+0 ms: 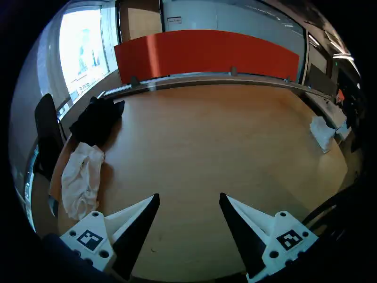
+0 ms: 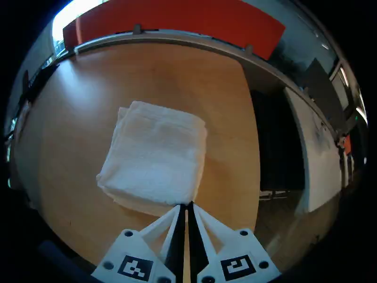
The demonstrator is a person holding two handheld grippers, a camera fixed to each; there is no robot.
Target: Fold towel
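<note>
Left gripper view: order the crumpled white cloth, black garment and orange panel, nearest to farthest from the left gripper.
1. Crumpled white cloth, at near left.
2. Black garment, left, just behind the cloth.
3. Orange panel, across the far back.

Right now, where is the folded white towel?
In the right gripper view, the folded white towel lies mid-picture on the wooden table, just ahead of the right gripper.

Towel point(image 2: 155, 158) plain white. Table point(image 1: 202, 151) light brown wood. Divider point(image 1: 207, 52) at far edge orange-red. Heap point(image 1: 96, 120) far left black; rag point(image 1: 82, 179) nearer, white. Left gripper point(image 1: 188, 195), right gripper point(image 2: 186, 205): white, black fingers, black-and-white square markers.
</note>
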